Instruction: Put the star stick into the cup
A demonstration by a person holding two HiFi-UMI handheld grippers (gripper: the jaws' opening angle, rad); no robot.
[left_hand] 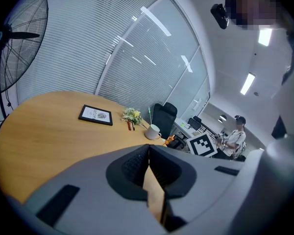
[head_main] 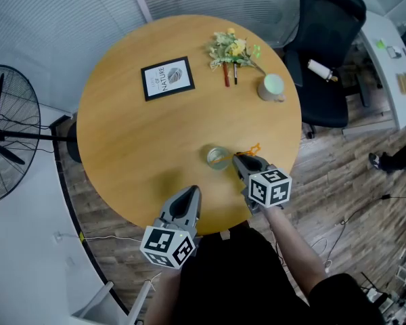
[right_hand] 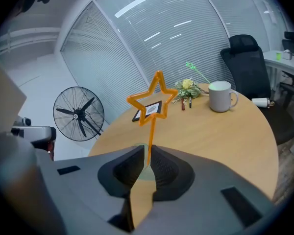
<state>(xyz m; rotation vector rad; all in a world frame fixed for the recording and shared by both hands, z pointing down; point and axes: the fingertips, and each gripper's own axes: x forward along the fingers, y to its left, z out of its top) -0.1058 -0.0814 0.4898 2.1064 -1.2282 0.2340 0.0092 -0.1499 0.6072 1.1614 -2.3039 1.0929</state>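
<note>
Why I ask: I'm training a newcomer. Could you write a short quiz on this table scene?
1. Multiple choice: what does the right gripper hold? A. a spoon B. the star stick C. a fork
2. True or false: the left gripper is shut with nothing between its jaws.
3. Fill in: the glass cup stands nearest the ___ gripper.

Key: 1. B. 2. True. 3. right.
</note>
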